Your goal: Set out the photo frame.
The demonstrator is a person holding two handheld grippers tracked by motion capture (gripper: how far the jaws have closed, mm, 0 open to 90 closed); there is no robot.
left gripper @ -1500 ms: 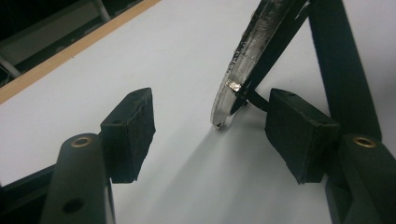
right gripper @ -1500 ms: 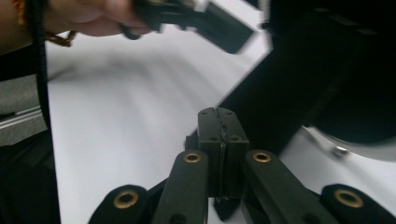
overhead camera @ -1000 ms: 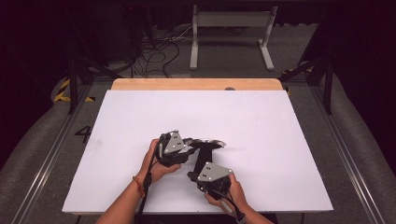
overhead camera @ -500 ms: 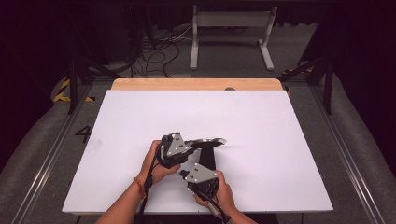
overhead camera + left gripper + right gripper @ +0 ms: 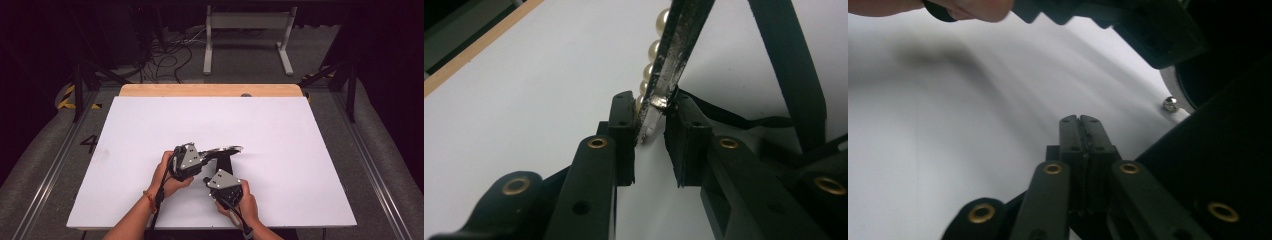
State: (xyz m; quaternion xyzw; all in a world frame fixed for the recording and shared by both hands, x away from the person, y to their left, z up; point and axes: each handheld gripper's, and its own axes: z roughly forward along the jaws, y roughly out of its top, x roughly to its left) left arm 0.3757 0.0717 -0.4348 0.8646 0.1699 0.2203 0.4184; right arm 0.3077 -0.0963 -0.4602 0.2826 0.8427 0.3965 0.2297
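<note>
Only a floor marking "4" [image 5: 89,144] reads clearly.

- A white bench [image 5: 150,125] carries the scene, its surface a flat, matte sheet seen from above.
- A strip of bare light wood [image 5: 210,90] runs along the far edge of the bench, with a small dark mark [image 5: 245,94] set near its right end.
- The bench stands on a grey floor [image 5: 45,150], where black cables [image 5: 170,55] lie tangled behind it and yellow-and-black tape [image 5: 67,97] marks a spot to the left.
- A dark, flat-brimmed object edged with pearl-like beads [image 5: 225,151] sits just off the middle of the bench; whether it rests fully on the surface cannot be told.
- Soft shadows fall across the near half of the bench.
</note>
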